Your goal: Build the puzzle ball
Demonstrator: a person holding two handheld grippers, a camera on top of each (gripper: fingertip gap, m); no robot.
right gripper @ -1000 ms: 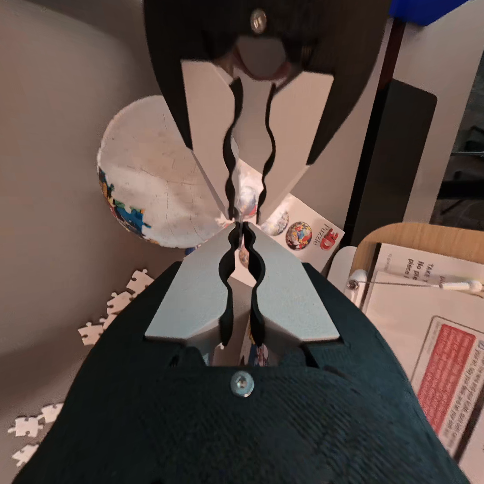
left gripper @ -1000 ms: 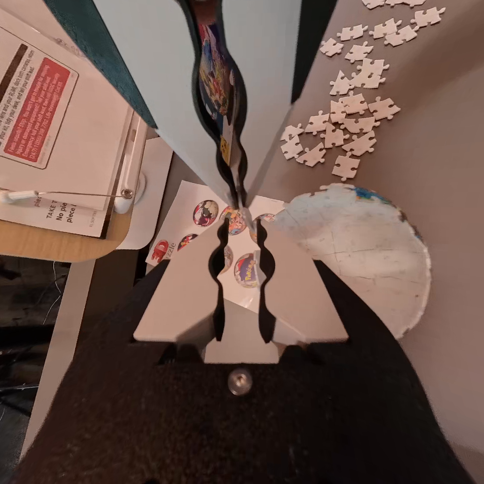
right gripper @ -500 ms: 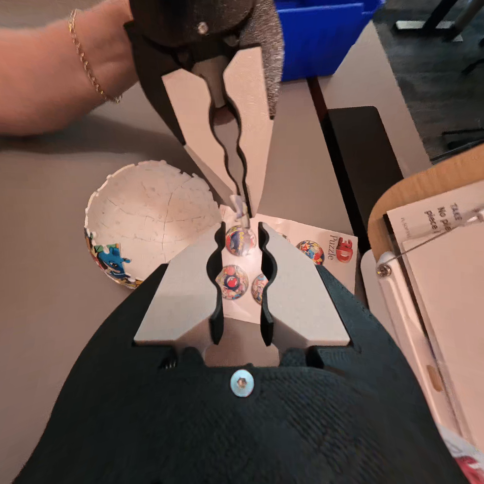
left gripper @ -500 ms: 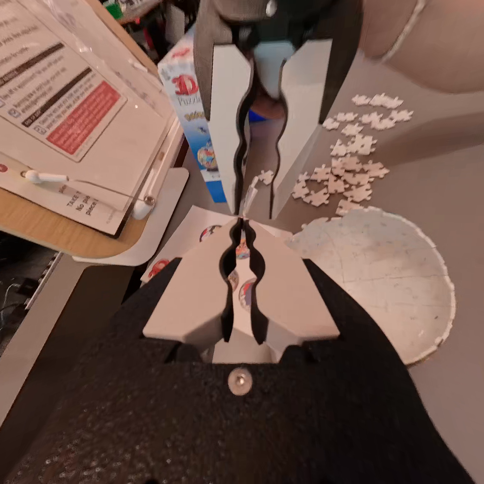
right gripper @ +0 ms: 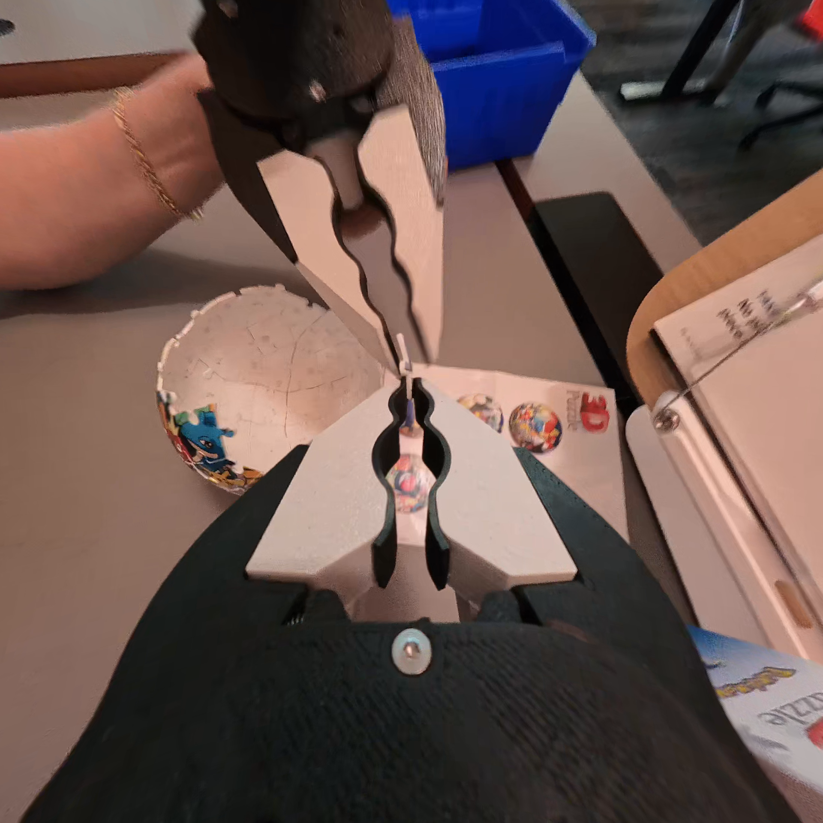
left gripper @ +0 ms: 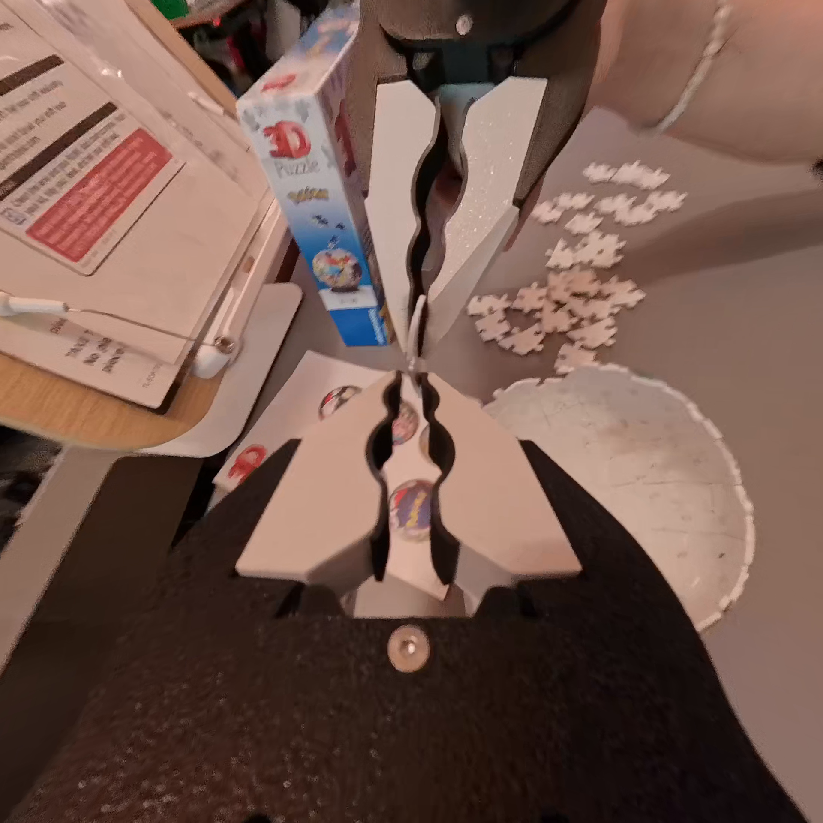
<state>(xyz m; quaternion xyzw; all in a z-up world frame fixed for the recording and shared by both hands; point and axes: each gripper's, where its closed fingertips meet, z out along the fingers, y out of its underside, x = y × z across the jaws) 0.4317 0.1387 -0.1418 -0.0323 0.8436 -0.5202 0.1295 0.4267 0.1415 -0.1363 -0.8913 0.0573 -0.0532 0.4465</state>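
A small puzzle piece [left gripper: 417, 325] is seen edge-on between the two grippers, which meet tip to tip. My left gripper [left gripper: 410, 378] is shut on one end of it. My right gripper [right gripper: 406, 387] is shut on the other end, and the piece [right gripper: 402, 352] shows white with a blue edge between its fingers. The half-built puzzle ball [left gripper: 623, 481], a white bowl-like shell, lies on the grey table just right of the left gripper. In the right wrist view the shell [right gripper: 267, 378] shows its coloured outside. Loose white pieces [left gripper: 570, 307] lie scattered behind the shell.
The puzzle box [left gripper: 311, 200] stands upright at the back left. A printed leaflet [right gripper: 534, 445] lies under the grippers. A clear sign stand [left gripper: 111, 200] on a wooden board is at the left. A blue bin [right gripper: 490, 80] is beyond, with a person's wrist [right gripper: 89, 200] beside it. The tips of both grippers are at nearly the same place.
The right gripper held the piece, opened as the left gripper took it, and has now closed on it again. Both grippers tilted lower, so the box and bin came into view.
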